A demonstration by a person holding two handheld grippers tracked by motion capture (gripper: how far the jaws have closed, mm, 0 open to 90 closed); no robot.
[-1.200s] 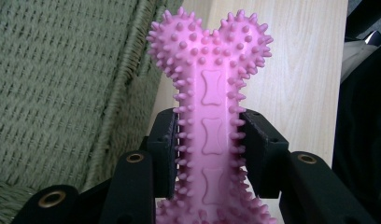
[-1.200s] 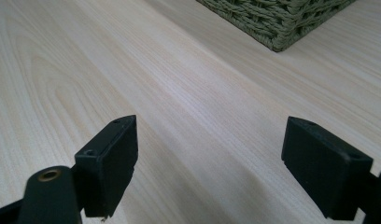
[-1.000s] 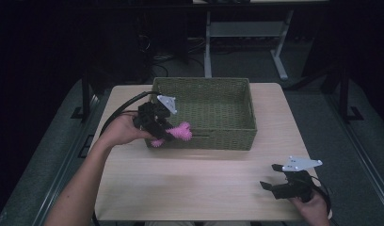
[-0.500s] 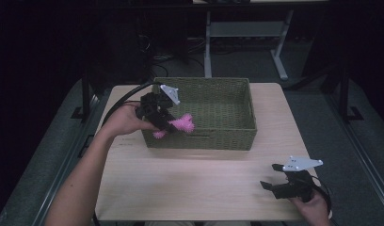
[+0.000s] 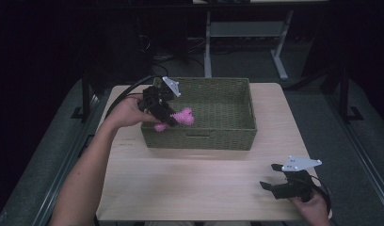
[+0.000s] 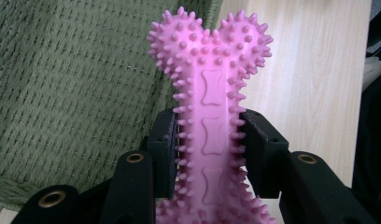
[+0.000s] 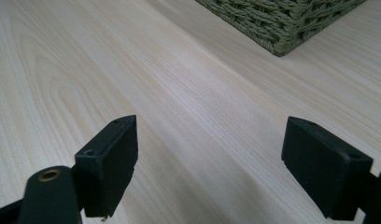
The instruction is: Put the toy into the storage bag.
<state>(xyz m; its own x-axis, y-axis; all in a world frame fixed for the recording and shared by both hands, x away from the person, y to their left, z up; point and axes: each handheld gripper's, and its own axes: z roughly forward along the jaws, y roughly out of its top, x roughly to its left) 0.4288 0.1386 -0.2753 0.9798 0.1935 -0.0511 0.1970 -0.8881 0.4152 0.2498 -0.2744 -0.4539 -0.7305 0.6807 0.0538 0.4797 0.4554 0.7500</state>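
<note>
Your left tool is clamped on the shaft of a pink spiky bone toy, holding it above the left end of the green woven basket, over its near-left rim. Your right tool sits with its jaws spread wide and empty at the near-right corner of the worktop, well apart from the basket.
</note>
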